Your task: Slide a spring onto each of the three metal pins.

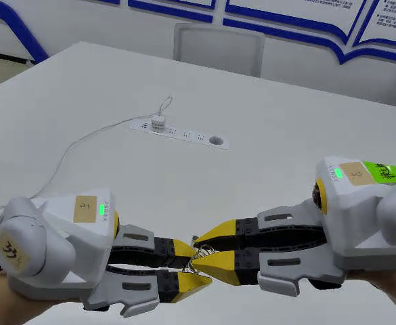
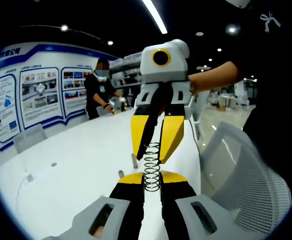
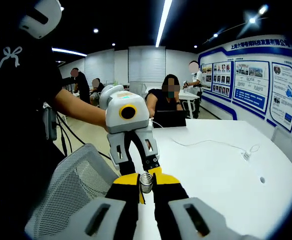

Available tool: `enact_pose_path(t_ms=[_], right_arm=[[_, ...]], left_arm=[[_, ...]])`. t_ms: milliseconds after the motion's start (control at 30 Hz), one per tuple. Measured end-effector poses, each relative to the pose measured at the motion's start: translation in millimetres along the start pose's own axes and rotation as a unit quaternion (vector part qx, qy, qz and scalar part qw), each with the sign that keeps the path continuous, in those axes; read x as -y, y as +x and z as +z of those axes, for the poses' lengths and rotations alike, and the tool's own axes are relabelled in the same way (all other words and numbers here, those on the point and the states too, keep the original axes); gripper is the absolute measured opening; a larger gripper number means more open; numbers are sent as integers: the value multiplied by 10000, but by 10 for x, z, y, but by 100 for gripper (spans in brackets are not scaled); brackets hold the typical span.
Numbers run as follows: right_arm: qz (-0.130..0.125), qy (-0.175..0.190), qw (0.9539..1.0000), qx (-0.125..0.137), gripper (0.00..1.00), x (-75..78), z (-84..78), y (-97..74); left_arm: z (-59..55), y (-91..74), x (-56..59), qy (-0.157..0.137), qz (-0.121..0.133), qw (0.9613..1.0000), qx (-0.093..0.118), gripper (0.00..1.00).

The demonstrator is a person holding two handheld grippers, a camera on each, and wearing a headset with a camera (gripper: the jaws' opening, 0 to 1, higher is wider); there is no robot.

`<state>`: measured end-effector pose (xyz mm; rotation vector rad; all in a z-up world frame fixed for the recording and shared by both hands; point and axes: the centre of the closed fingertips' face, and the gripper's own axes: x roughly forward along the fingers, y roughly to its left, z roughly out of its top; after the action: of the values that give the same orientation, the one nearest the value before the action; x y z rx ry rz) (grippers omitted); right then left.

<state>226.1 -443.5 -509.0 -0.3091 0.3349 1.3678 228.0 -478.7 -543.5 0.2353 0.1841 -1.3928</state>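
Note:
A small metal spring (image 1: 202, 254) stretches between the two grippers' yellow tips near the table's front edge. My left gripper (image 1: 196, 265) comes in from the lower left. In its own view the spring (image 2: 151, 170) runs up from between its tips (image 2: 152, 179). My right gripper (image 1: 199, 253) reaches in from the right, and its yellow fingers (image 2: 144, 131) close around the spring's far end. In the right gripper view the spring (image 3: 146, 182) shows end-on between that gripper's tips (image 3: 146, 183). Two short metal pins (image 2: 134, 161) (image 2: 121, 173) stand on the white table just left of the spring.
A white socket strip (image 1: 184, 133) with a plug (image 1: 158, 123) and a trailing cable lies mid-table. A grey chair (image 1: 218, 47) stands at the table's far edge. A mesh chair (image 2: 245, 175) is beside the table. People stand and sit in the background.

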Motion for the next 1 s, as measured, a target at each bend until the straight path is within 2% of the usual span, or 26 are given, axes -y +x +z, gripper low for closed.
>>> enact_pose_path(t_ms=[133, 300, 367, 633, 800, 933, 1000], right_arm=[[-115, -146, 9998, -13, 10, 15, 13, 25], [-197, -66, 9998, -12, 10, 70, 23, 42], [-251, -60, 9997, 10, 10, 107, 43, 40], [-401, -62, 9991, 113, 10, 246, 130, 14], [-527, -70, 9985, 160, 10, 347, 169, -4], [-671, -33, 9976, 169, 10, 462, 177, -32], [-764, -64, 9970, 139, 10, 528, 170, -51]], left_arm=[[-5, -10, -38, -69, 69, 10000, 2, 11], [-8, -27, -91, -57, 169, 9998, 7, 12], [18, -44, -149, 30, 321, 9994, 79, 13], [33, -157, -278, -105, 609, 9979, 193, 32], [-2, -244, -384, -147, 788, 9967, 140, 40], [2, -309, -486, -237, 1012, 9944, 177, 51], [20, -340, -542, -308, 1144, 9927, 224, 53]])
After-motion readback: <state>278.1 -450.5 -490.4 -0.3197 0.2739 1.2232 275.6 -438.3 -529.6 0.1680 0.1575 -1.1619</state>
